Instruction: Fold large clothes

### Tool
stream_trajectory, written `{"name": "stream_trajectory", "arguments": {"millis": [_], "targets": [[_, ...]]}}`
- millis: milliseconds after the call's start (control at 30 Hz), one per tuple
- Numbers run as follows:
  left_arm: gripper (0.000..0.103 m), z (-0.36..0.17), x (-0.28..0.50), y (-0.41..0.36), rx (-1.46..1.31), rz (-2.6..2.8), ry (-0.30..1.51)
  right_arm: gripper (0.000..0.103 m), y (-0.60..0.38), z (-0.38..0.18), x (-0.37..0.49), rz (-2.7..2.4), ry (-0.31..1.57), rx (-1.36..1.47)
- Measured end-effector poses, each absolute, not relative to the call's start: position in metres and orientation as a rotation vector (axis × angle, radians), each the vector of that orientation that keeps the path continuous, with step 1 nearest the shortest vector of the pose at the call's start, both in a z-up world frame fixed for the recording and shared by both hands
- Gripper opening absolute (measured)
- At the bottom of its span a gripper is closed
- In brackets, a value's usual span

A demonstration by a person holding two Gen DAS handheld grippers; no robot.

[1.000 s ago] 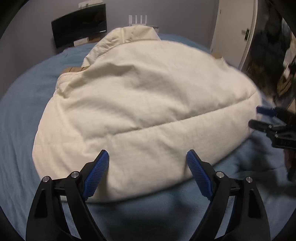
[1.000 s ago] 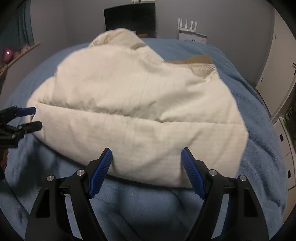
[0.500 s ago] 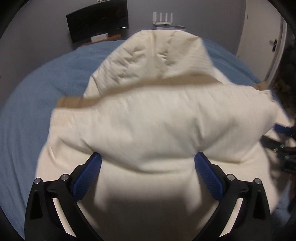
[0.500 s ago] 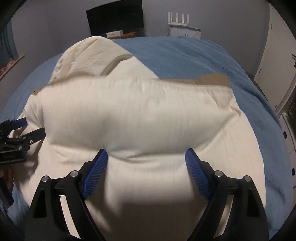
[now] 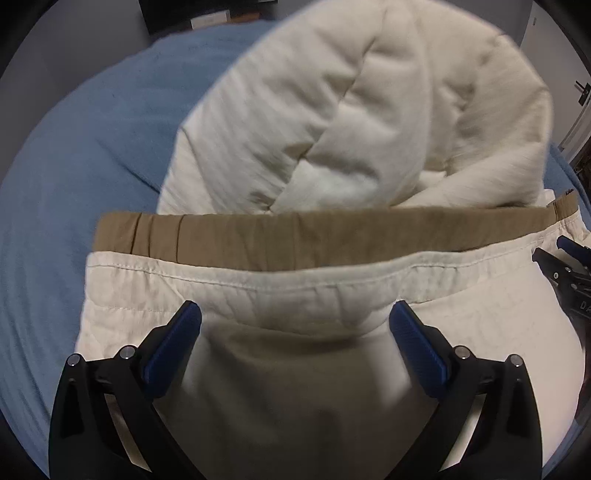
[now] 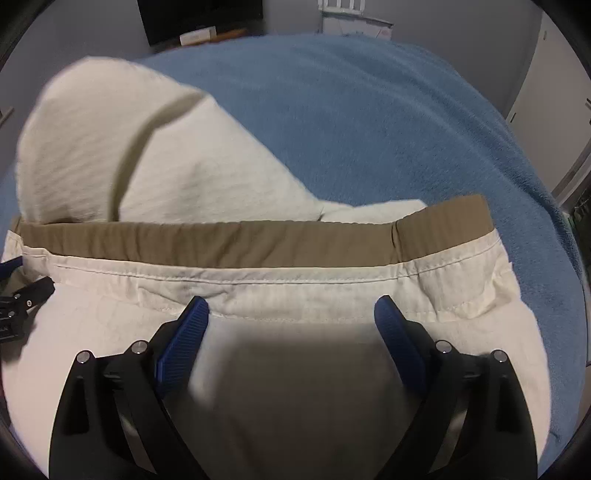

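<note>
A cream puffy jacket (image 5: 332, 122) lies folded on a blue bed; it also shows in the right wrist view (image 6: 147, 155). A tan inner band (image 5: 295, 236) runs along its cream hem (image 5: 295, 284), seen too in the right wrist view (image 6: 240, 243). My left gripper (image 5: 295, 321) is open and empty, just above the folded body near the hem. My right gripper (image 6: 291, 314) is open and empty over the same hem. The right gripper shows at the left view's right edge (image 5: 565, 266); the left gripper at the right view's left edge (image 6: 18, 295).
The blue blanket (image 6: 369, 129) covers the bed around the jacket, with room on the left (image 5: 74, 166). A dark monitor (image 6: 199, 14) and a white router (image 6: 343, 7) stand at the far wall. A door (image 5: 580, 96) is on the right.
Both grippers moved forward over the jacket from its near edge. The folded jacket now fills the view, with the tan band and the hem in front of the fingers.
</note>
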State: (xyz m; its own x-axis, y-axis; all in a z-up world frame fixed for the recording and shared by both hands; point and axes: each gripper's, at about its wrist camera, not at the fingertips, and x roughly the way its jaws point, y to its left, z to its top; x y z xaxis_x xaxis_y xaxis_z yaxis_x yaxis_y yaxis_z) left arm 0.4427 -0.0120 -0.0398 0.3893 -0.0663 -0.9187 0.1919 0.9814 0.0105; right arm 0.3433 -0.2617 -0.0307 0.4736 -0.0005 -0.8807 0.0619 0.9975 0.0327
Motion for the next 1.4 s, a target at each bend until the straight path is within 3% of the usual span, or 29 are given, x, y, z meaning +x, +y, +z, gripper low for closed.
{"name": "stream_trajectory", "arguments": {"millis": [533, 1400], "targets": [[0.098, -0.065, 0.487, -0.001, 0.089, -0.185, 1.205, 0.087, -0.262, -0.049, 0.353, -0.044, 1.122, 0.077], [0.098, -0.082, 0.449, 0.016, 0.056, -0.188, 1.16, 0.087, -0.271, -0.056, 0.34, -0.037, 1.091, 0.1]]}}
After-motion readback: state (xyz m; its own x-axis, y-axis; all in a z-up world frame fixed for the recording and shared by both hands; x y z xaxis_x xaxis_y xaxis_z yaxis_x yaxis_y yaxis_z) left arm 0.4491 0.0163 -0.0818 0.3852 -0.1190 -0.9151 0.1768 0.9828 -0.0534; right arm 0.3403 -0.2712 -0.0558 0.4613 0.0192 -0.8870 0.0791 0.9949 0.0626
